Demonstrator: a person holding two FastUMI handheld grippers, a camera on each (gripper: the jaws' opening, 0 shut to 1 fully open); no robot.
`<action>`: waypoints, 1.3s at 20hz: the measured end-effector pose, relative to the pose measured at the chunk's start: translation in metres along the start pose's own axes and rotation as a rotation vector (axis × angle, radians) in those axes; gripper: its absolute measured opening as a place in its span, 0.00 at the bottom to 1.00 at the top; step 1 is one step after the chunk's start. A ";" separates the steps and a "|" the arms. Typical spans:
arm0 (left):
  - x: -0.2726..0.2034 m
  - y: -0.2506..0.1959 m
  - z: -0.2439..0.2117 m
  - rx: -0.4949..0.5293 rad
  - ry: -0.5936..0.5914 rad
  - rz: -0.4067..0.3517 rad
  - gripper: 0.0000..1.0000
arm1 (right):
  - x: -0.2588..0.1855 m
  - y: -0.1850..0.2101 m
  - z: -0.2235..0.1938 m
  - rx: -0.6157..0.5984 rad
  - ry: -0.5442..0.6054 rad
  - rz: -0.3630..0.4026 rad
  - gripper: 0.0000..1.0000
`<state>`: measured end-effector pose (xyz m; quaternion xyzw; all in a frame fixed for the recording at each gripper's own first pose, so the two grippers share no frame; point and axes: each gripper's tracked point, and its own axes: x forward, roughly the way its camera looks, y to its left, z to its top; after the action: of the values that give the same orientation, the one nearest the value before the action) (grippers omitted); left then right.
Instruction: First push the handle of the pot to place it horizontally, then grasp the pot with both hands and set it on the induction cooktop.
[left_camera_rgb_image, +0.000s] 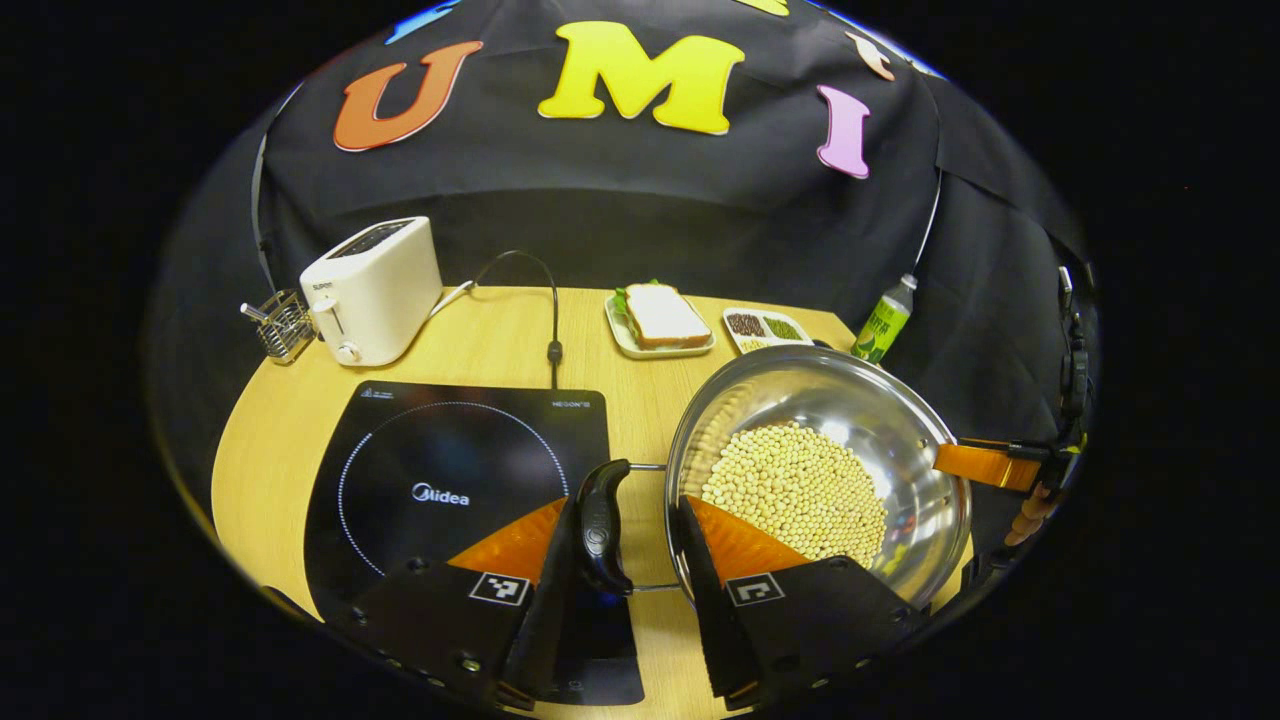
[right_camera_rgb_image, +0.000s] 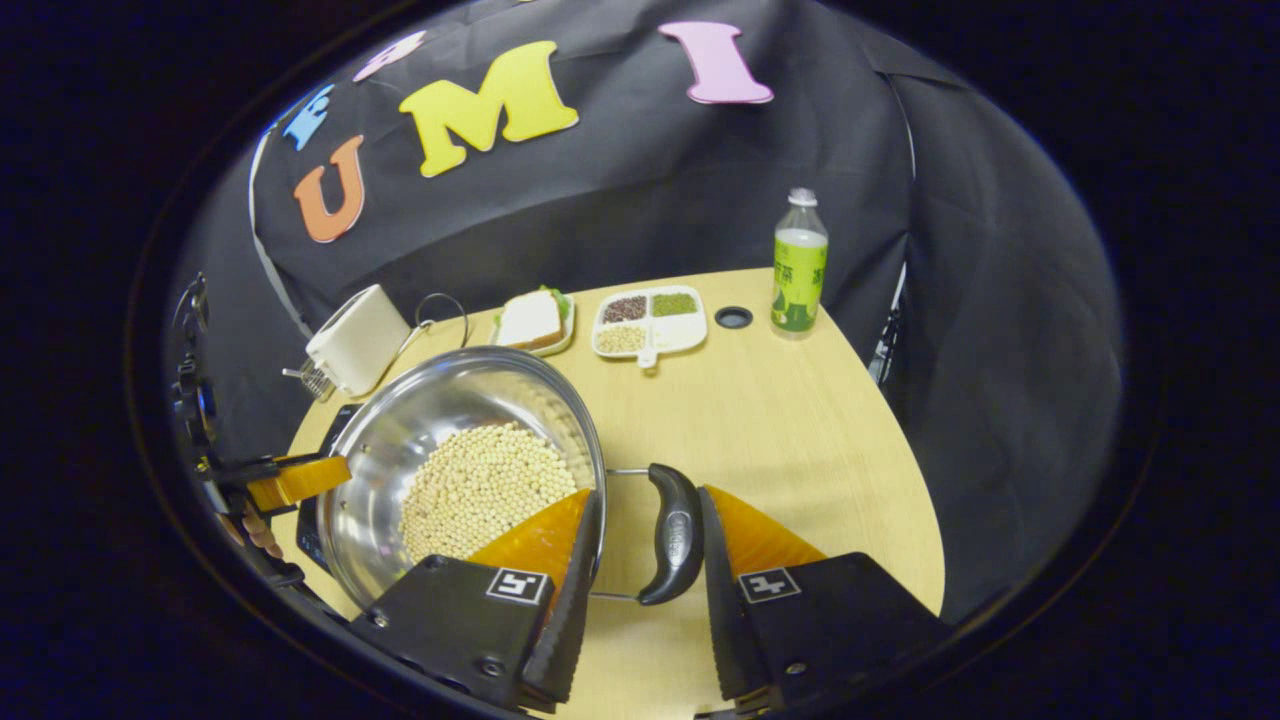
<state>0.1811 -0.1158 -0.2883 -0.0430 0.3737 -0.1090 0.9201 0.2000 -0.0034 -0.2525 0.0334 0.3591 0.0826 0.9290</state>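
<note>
Jaws of both grippers stand parted around the pot's two side handles, not pressing on them.

Left gripper (left_camera_rgb_image: 628, 560) has the pot's near handle (left_camera_rgb_image: 602, 528) between its jaws: one finger touches or nearly touches it, while the other sits apart, at the rim of the pot (left_camera_rgb_image: 900, 420). Right gripper (right_camera_rgb_image: 645, 560) straddles the opposite handle (right_camera_rgb_image: 672, 534) likewise, with a gap showing on the pot side. Filled with pale beans (left_camera_rgb_image: 795, 485), the pot rests on the wooden surface (right_camera_rgb_image: 780, 420), just beside the induction cooktop (left_camera_rgb_image: 450, 480) and not on it. Farther back stand a toaster (left_camera_rgb_image: 372, 288), a sandwich on a plate (left_camera_rgb_image: 662, 318), a divided dish (right_camera_rgb_image: 650, 320) of grains and a green bottle (right_camera_rgb_image: 799, 265).
</note>
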 end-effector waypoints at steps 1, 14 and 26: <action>-0.007 0.006 0.004 -0.013 -0.006 -0.003 0.57 | -0.005 0.009 0.004 -0.010 -0.005 0.000 0.54; -0.052 0.146 0.026 -0.090 -0.044 0.085 0.56 | 0.022 0.162 0.030 -0.083 0.004 0.135 0.54; -0.027 0.251 0.003 -0.184 0.036 0.144 0.57 | 0.087 0.258 0.004 -0.113 0.057 0.144 0.54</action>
<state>0.2070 0.1350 -0.3082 -0.0986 0.4009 -0.0088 0.9108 0.2323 0.2663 -0.2758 0.0044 0.3768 0.1699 0.9106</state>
